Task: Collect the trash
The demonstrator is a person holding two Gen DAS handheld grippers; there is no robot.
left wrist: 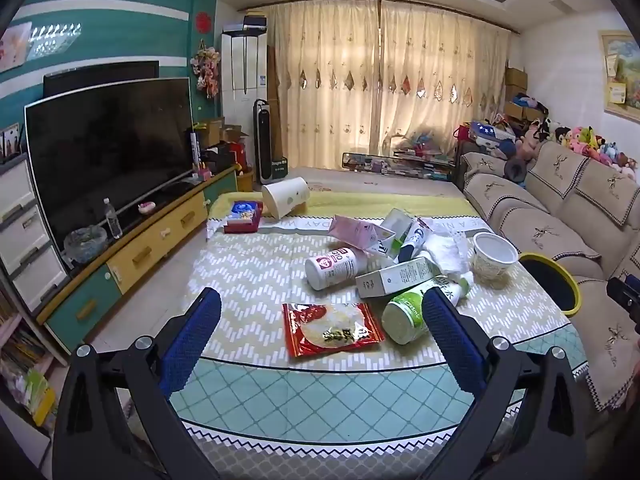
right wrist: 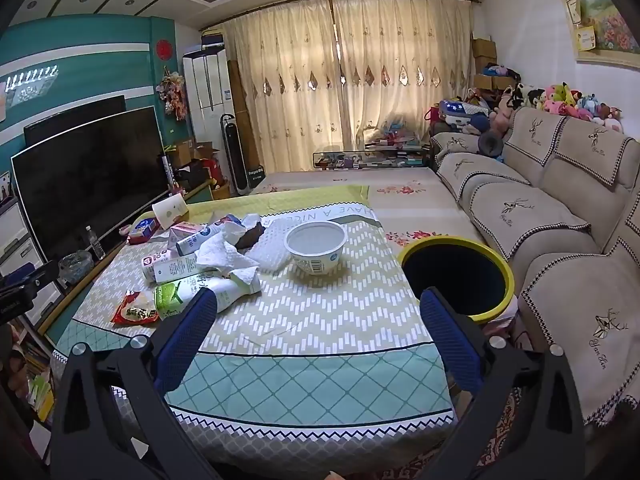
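Both the left gripper and right gripper gape wide, holding nothing. From the left, a red snack packet lies at twelve o'clock, a green-labelled bottle at one. Farther, the paper bowl stands at twelve from the right, the yellow-rimmed bin at two.

Tablecloth reads "HAVE A NICE", printed upside down. Sofa cover is embroidered "Yan Ben". Packaging text is too small.
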